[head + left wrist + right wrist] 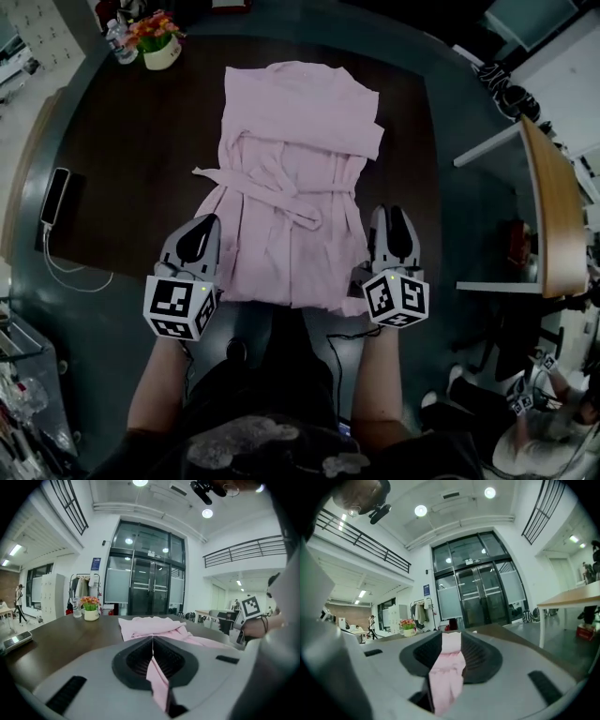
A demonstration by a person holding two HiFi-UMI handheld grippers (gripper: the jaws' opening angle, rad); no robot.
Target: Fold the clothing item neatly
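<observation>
A pink robe (295, 169) lies flat on the dark table (122, 159), collar at the far side, its belt tied across the waist. At the hem's near left corner my left gripper (200, 228) is shut on the cloth. In the left gripper view the jaws (153, 641) meet with a thin pink fold (158, 679) pinched between them, the rest of the robe (152, 626) lying beyond. My right gripper (392, 223) is at the hem's near right corner. In the right gripper view a thicker bunch of pink cloth (446, 677) fills the gap between its pads (451, 646).
A flower pot (161, 45) and a bottle (116, 42) stand at the table's far left corner. A phone (56, 195) with a white cable lies at the left edge. A wooden table (553, 216) stands to the right. The person's legs are at the near edge.
</observation>
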